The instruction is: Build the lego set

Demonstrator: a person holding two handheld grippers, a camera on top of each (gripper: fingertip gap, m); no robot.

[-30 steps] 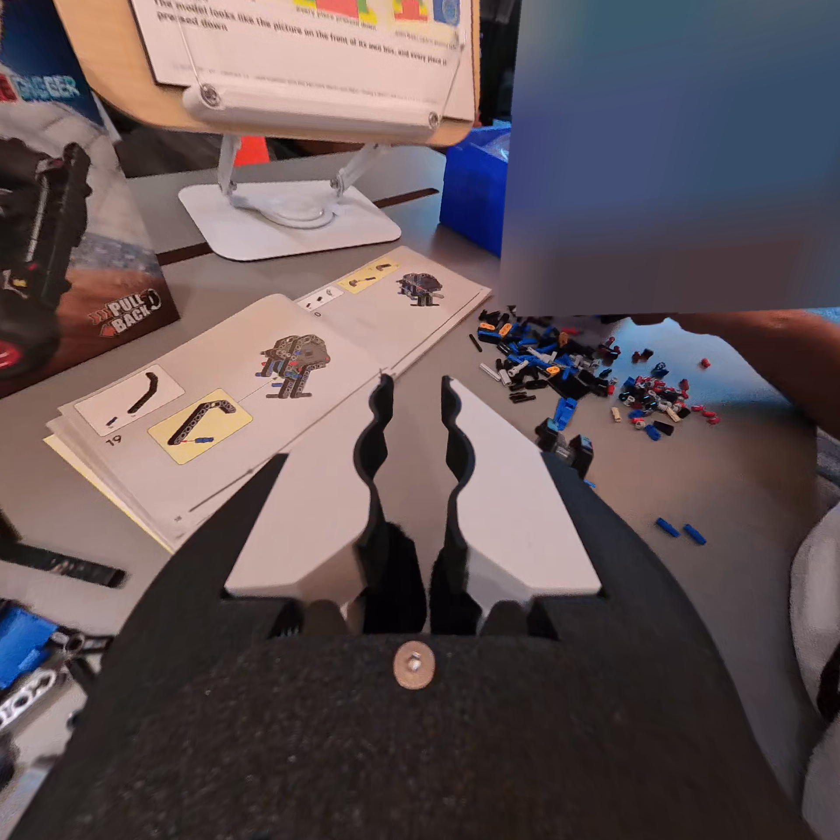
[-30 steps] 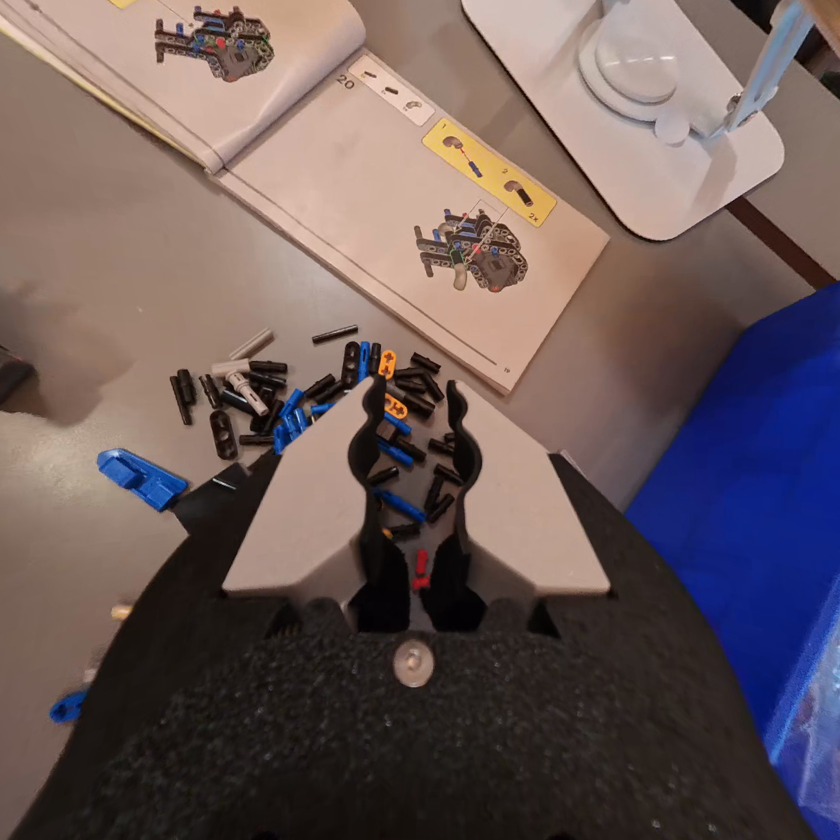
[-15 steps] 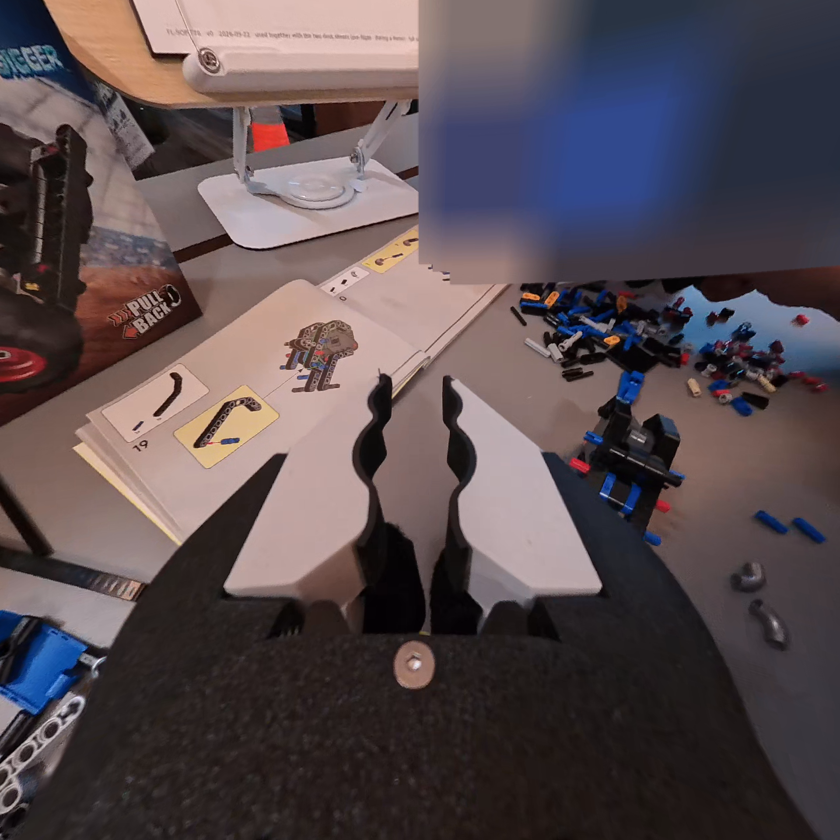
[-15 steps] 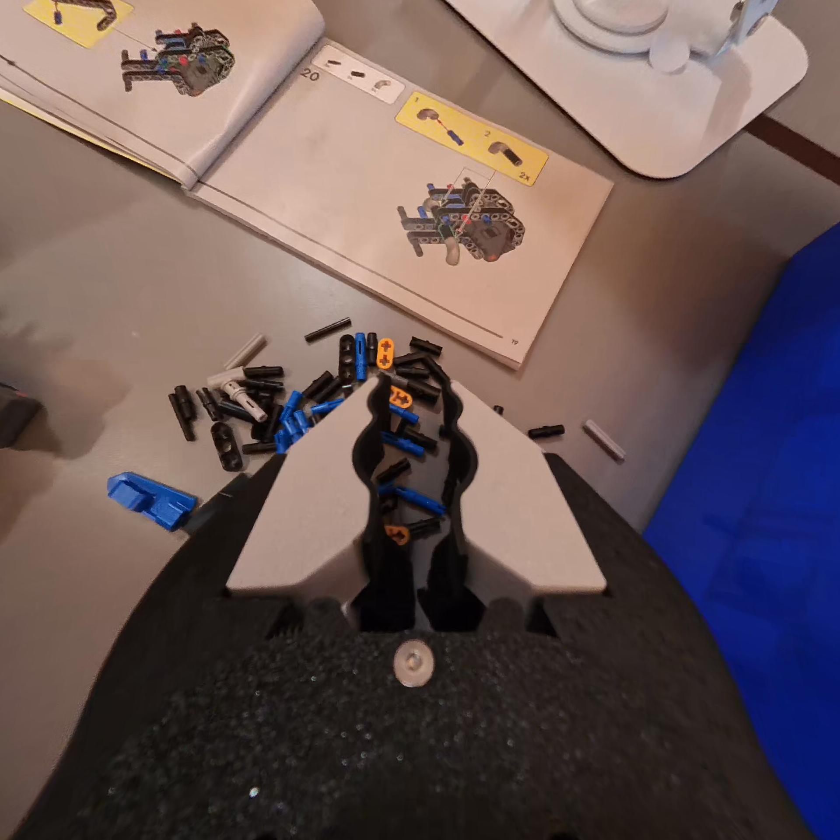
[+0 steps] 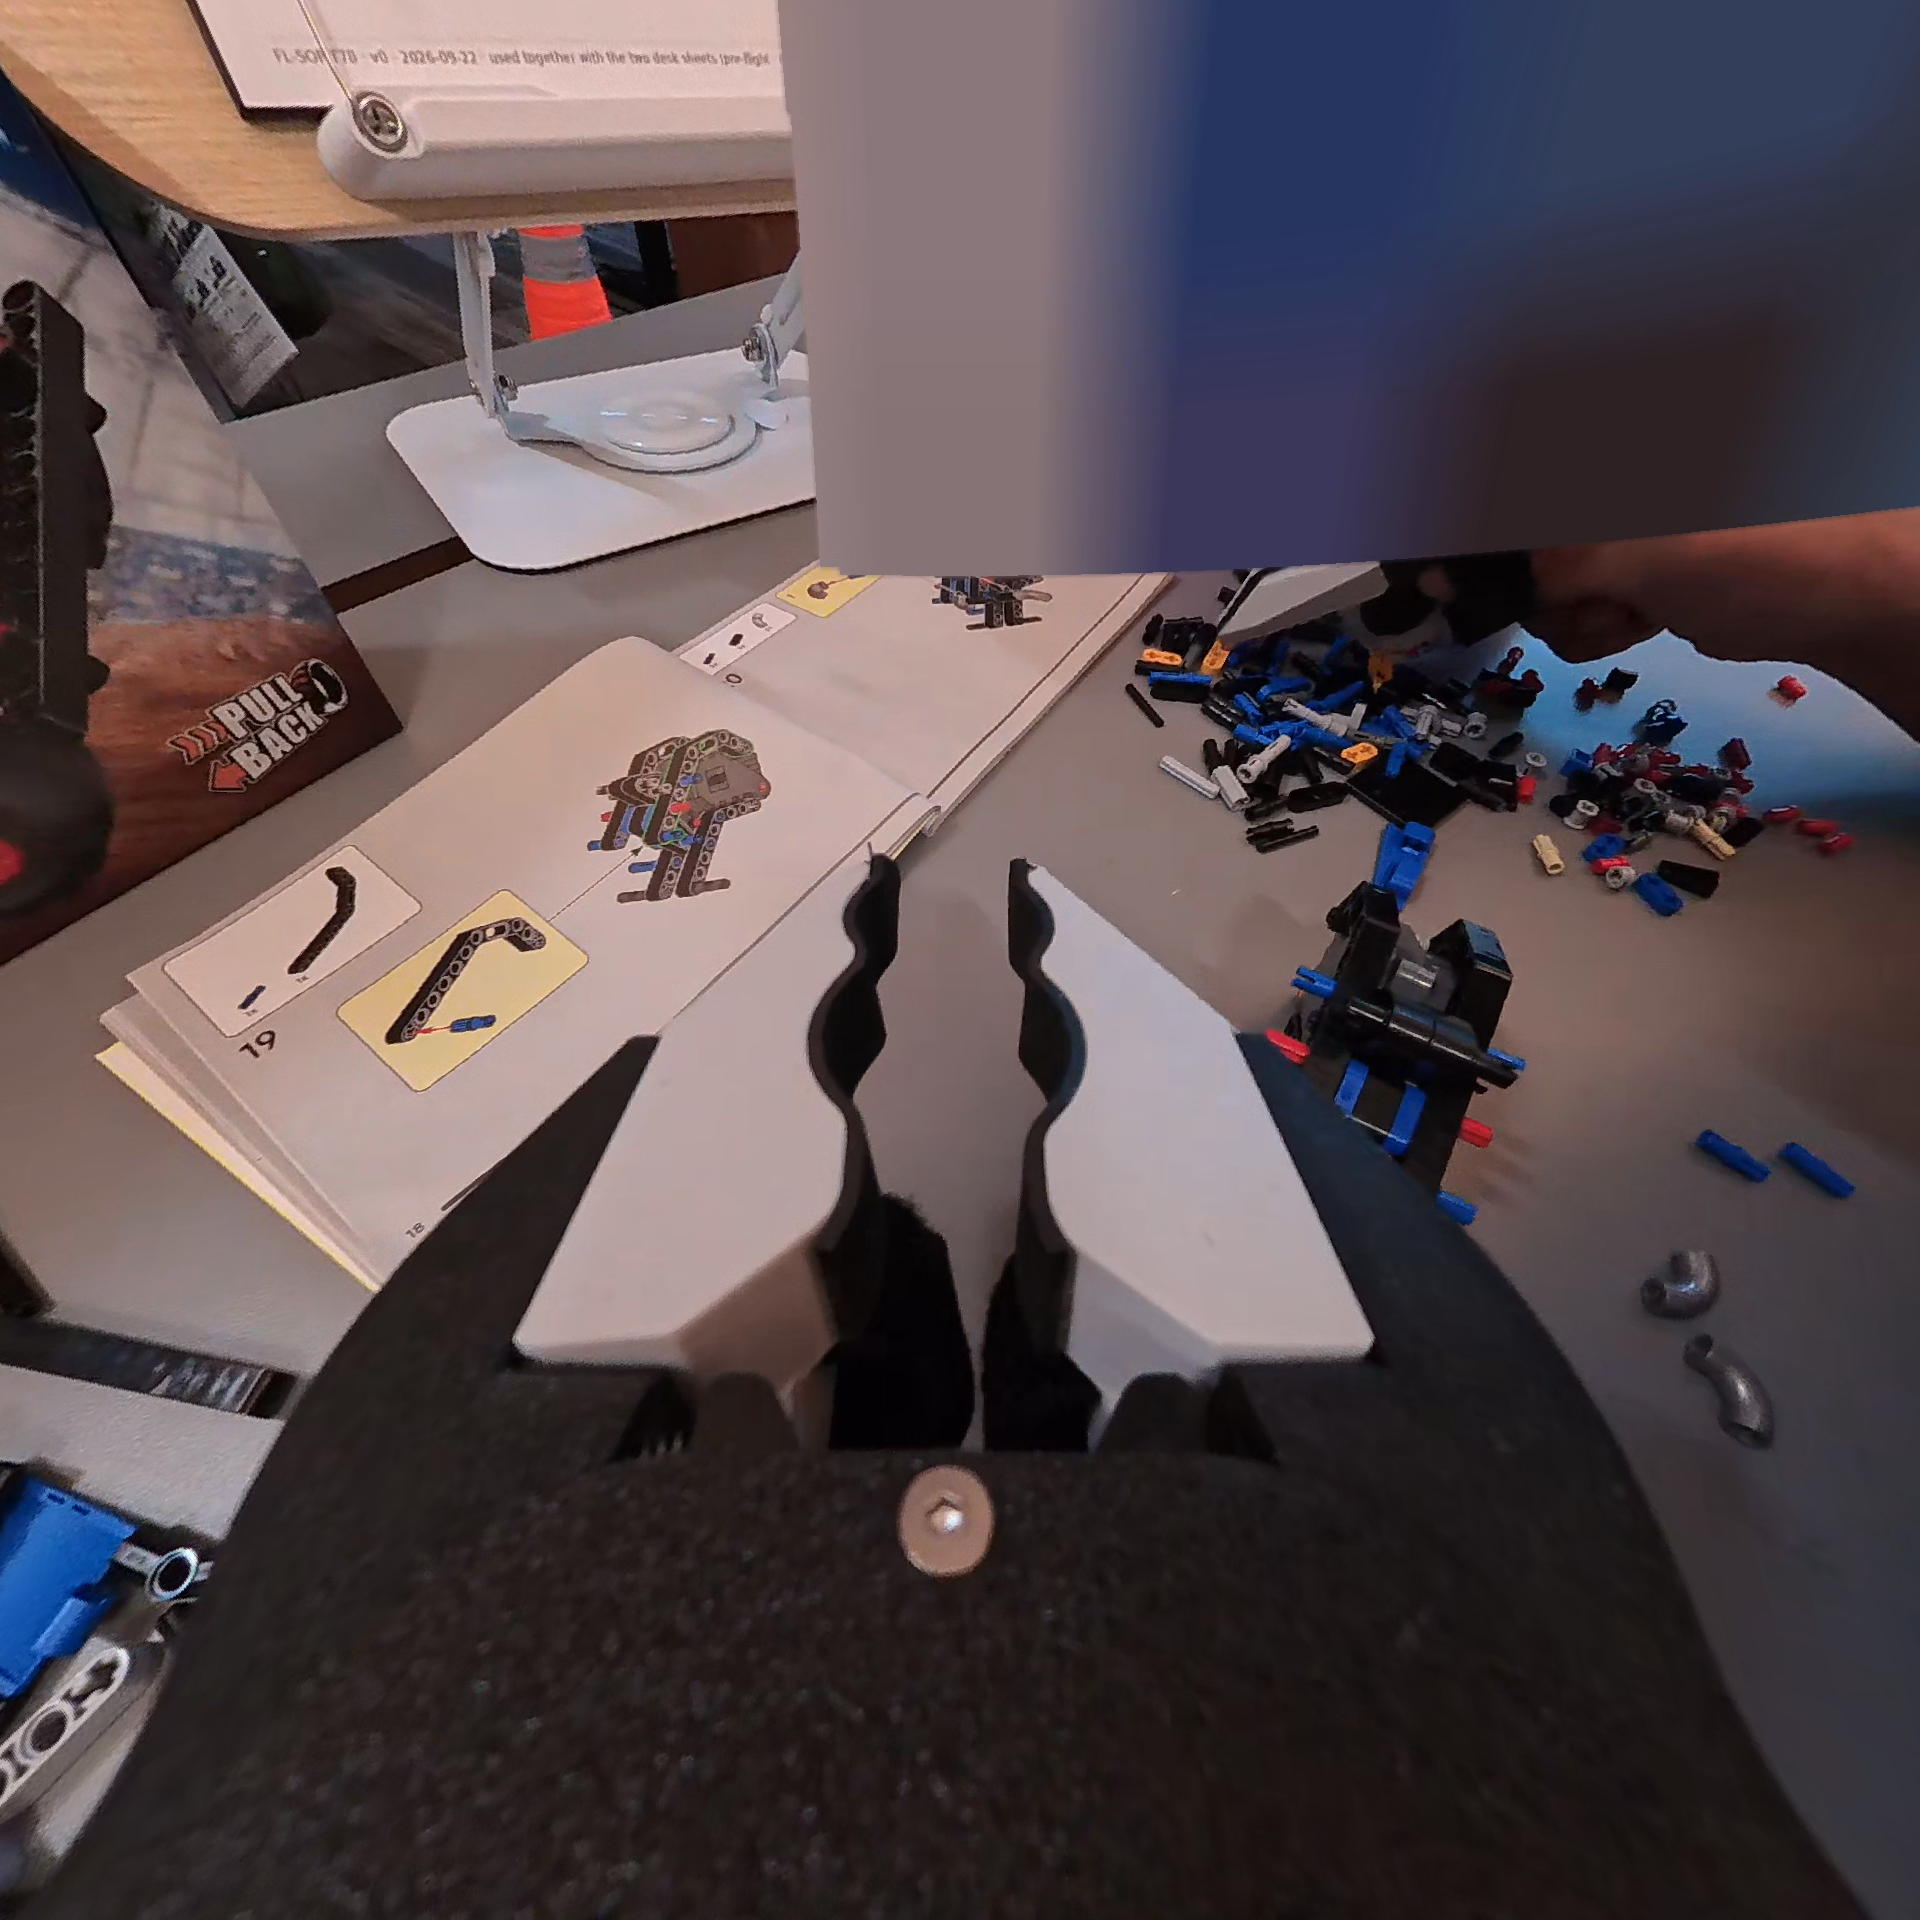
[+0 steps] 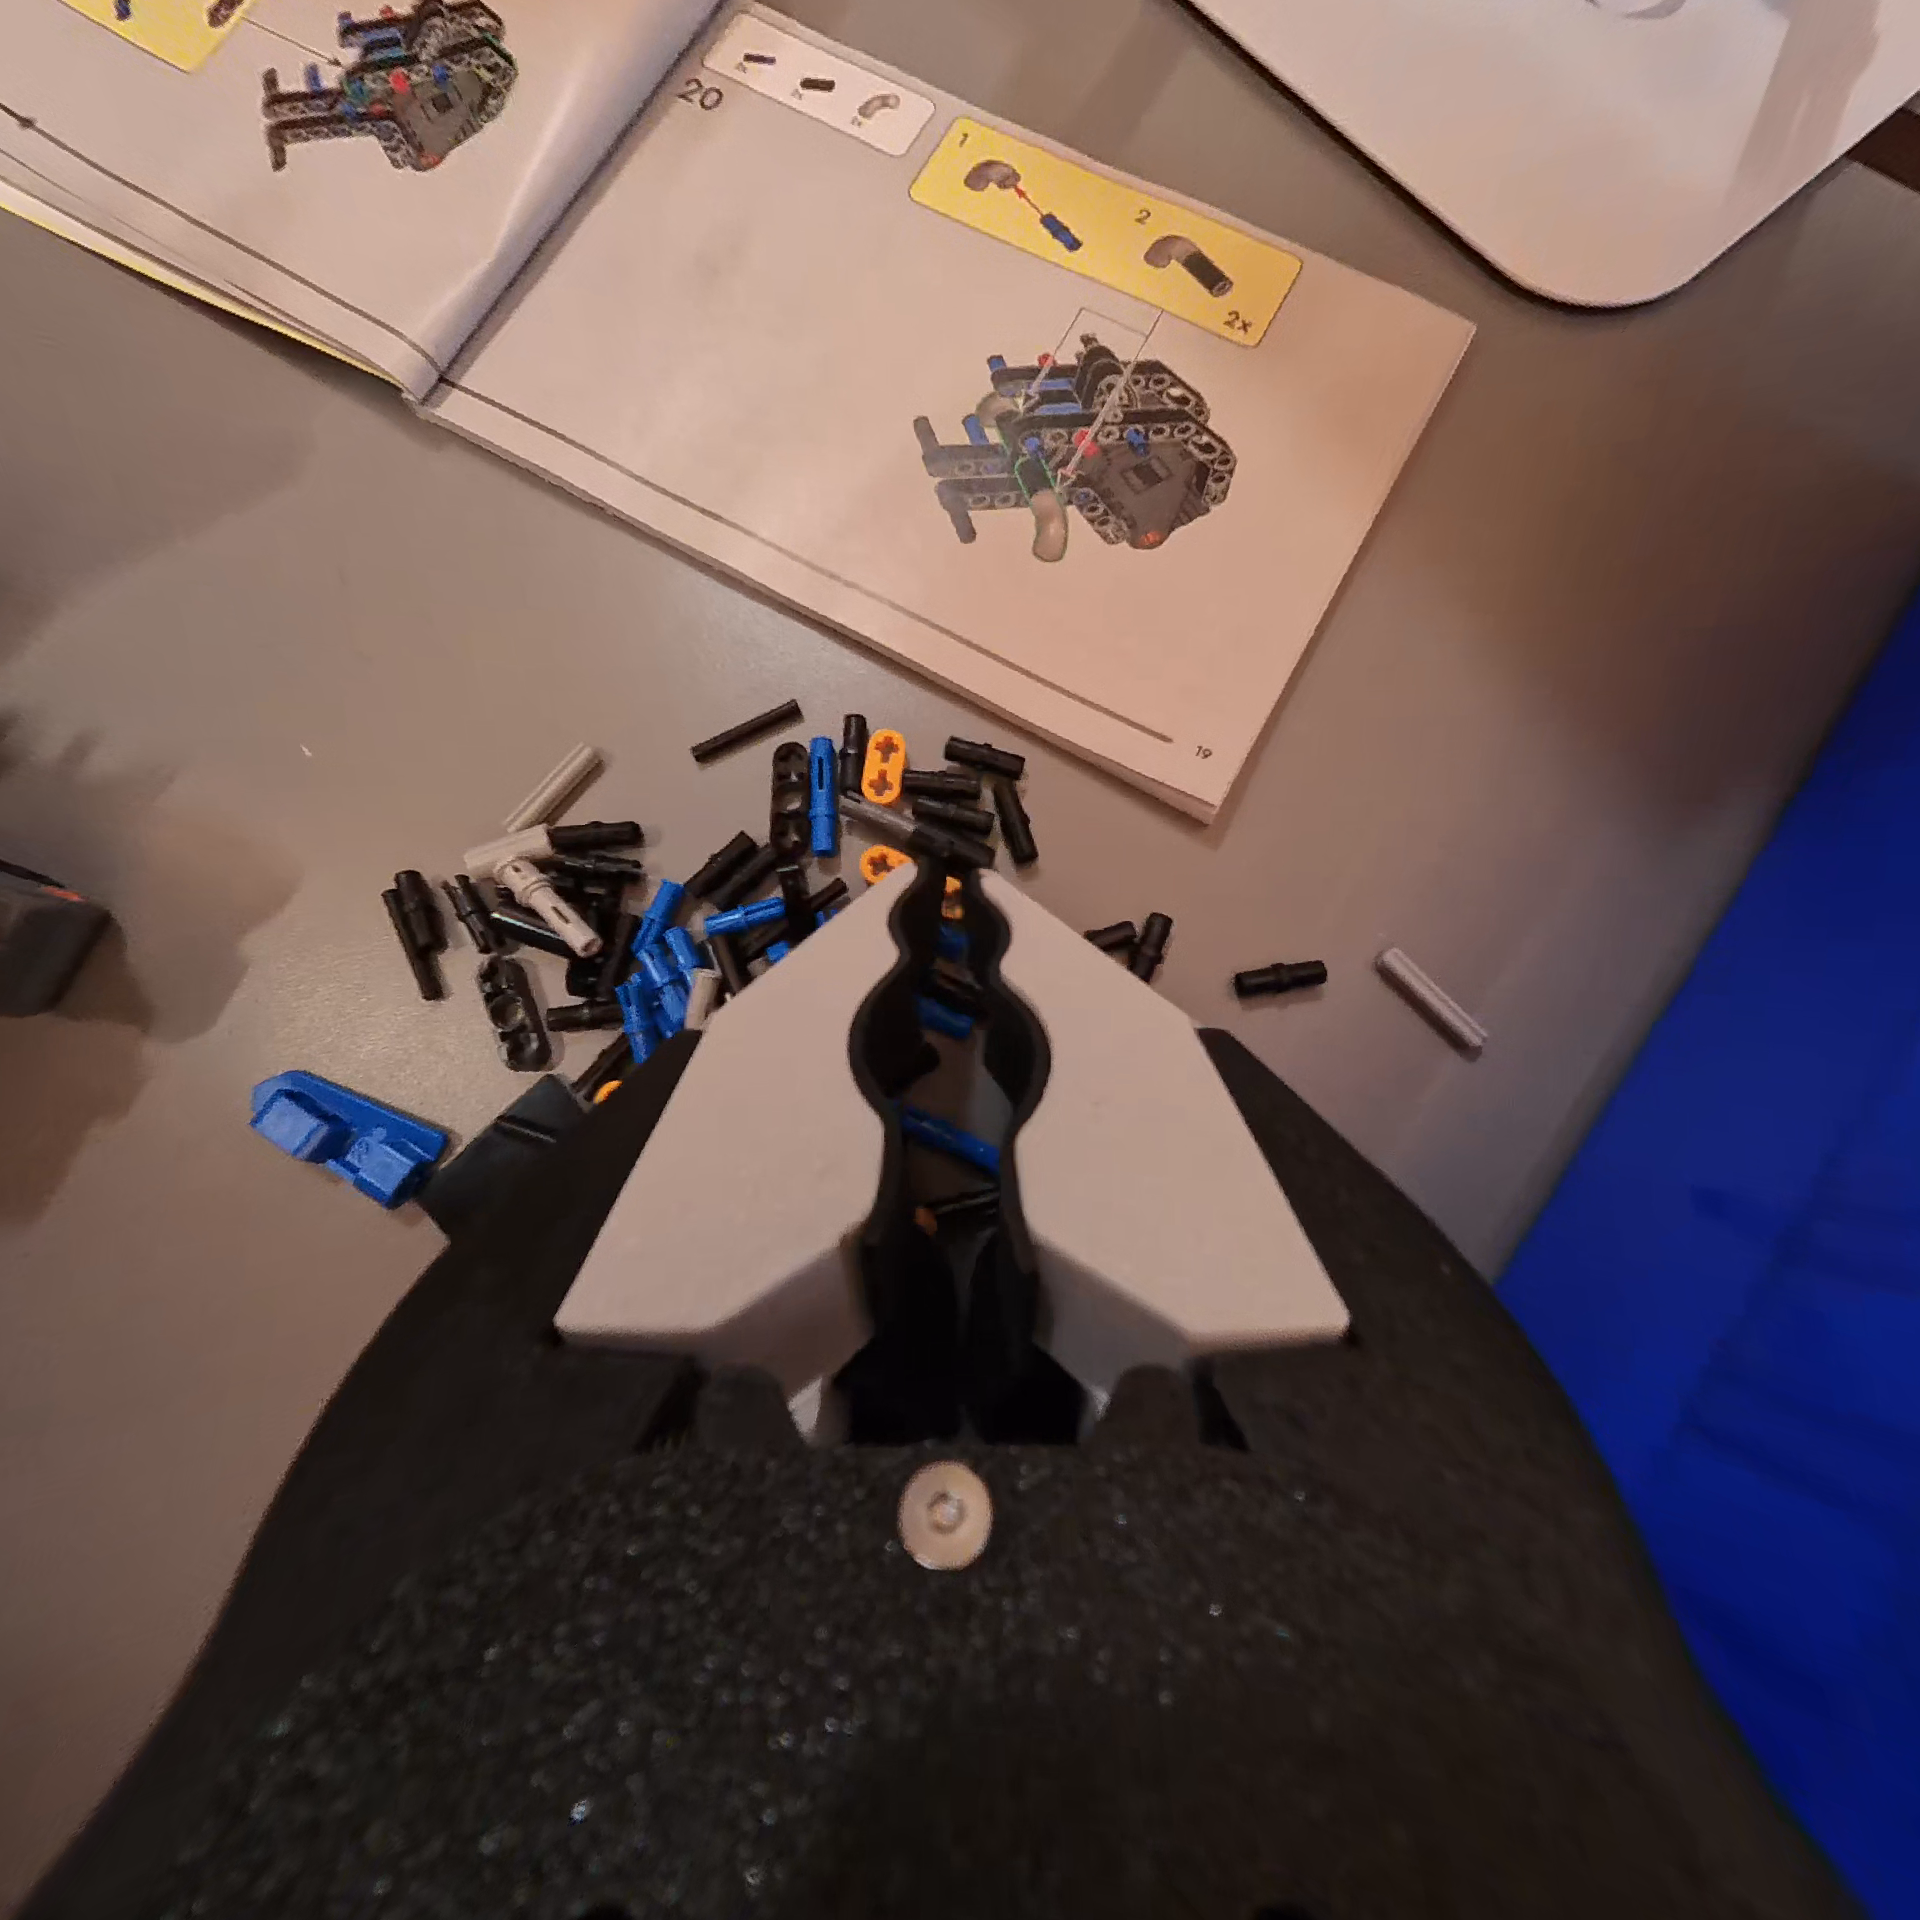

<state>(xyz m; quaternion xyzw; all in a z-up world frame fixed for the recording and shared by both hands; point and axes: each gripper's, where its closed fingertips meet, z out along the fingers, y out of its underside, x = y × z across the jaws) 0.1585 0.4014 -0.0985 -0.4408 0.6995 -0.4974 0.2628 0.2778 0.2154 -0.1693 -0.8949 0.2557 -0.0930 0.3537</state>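
Hovering over small plastic pins (image 6: pixel 727 914), the right tongs (image 6: pixel 943 883) are nearly closed, left tongs (image 5: pixel 943 873) parted, empty.

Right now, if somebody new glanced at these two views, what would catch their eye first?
Probably the scattered pile of small pins, black, blue and orange, on the grey table, with the right gripper nearly closed just over it. Next, the open instruction booklet ahead of the open left gripper, and the half-built black and blue model to its right.
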